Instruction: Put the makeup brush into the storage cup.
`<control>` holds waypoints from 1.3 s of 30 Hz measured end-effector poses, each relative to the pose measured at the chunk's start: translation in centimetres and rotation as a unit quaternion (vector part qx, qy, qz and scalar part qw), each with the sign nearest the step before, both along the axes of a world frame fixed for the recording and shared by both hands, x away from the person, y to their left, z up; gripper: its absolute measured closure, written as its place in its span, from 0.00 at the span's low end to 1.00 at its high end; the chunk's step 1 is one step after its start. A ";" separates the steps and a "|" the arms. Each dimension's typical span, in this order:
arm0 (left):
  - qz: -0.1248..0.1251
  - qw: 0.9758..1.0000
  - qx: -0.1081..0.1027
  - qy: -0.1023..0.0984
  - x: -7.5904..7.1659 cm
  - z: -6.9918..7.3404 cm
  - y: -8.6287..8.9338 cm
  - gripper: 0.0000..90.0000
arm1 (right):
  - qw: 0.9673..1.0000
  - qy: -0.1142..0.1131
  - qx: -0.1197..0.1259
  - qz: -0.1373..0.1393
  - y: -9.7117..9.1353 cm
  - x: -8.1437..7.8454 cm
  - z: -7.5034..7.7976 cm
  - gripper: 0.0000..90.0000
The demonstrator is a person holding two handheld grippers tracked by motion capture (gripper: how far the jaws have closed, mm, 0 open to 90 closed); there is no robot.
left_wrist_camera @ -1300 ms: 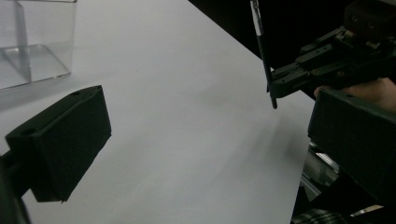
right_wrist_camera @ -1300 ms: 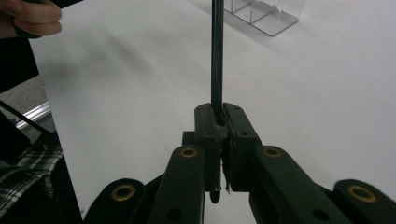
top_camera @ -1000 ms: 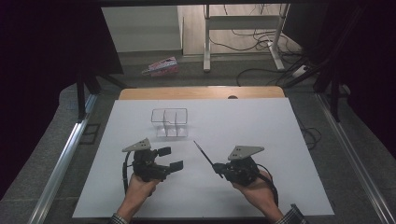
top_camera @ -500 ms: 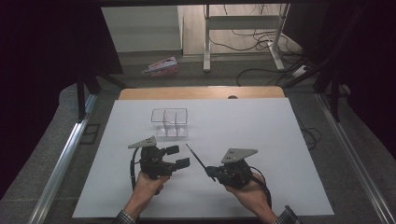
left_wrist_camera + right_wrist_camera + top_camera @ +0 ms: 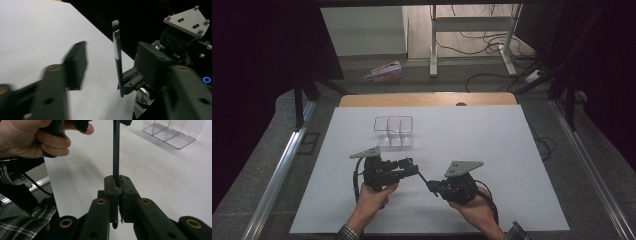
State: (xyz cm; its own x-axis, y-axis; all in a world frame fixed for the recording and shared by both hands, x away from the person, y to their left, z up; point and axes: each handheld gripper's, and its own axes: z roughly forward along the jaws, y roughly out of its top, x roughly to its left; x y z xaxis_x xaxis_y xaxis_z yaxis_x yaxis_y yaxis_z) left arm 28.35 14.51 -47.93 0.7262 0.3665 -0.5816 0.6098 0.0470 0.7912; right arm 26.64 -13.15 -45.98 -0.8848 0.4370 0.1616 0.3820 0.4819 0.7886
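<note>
Right now the right gripper (image 5: 430, 185) is clamping the lower end of a thin black makeup brush (image 5: 117, 60), its jaws pressed tight together around the handle in the right gripper view (image 5: 118, 185). From there the brush is slanting up and away from that gripper toward the left gripper (image 5: 411, 168), above the white table (image 5: 492, 145). In the left gripper view the brush is standing almost upright between the two black jaws, with its pale bristle tip (image 5: 115, 23) at the top. Those jaws have just been closing in on the handle, and they are blurred; both pads are standing clear of the handle, so the left gripper is not gripping it. A hand (image 5: 37, 137) is holding the left gripper. Farther back on the table, a clear divided organizer (image 5: 394, 131) is sitting well apart from both grippers
</note>
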 end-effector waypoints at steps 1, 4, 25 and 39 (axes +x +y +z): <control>-0.002 1.000 0.000 0.002 0.0 0.0 0.0 0.68 | 1.000 0.000 0.001 0.000 0.0 0.0 0.0 0.95; -0.016 0.999 -0.024 0.017 0.1 -0.2 0.2 0.92 | 1.000 -0.001 -0.001 -0.001 0.1 0.0 0.0 0.95; 0.010 1.000 0.017 -0.005 -0.4 0.5 0.9 0.95 | 0.999 0.006 -0.035 0.003 0.8 0.9 -1.3 0.15; 0.024 0.998 0.052 -0.026 -0.8 1.2 1.1 0.95 | 0.999 0.008 -0.035 -0.005 -0.4 1.3 -1.5 0.04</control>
